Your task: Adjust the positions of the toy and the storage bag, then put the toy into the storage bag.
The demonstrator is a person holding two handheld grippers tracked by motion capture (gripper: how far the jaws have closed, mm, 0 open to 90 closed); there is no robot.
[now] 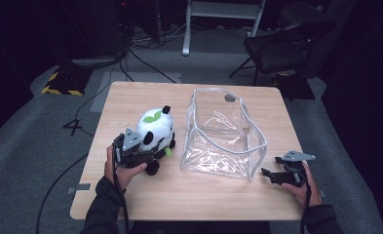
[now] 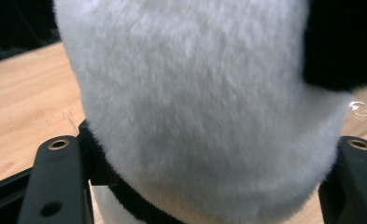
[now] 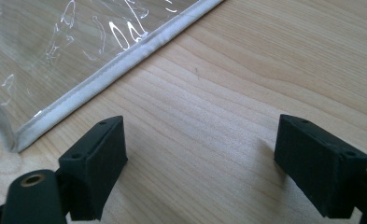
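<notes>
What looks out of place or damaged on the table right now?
Nothing stands out. The panda toy sits upright in the left gripper, and the clear bag stands open and intact beside it, near the open right gripper.

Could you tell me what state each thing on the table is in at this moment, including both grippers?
Panda plush toy: upright on the table, clamped between the left gripper's jaws.
Clear plastic bag: standing, top open, nothing inside.
Left gripper: shut on the panda, pads pressed into its white fur.
Right gripper: jaws open, nothing between them, low over the table beside the bag's corner.
Table: bare light wood around the things.
</notes>
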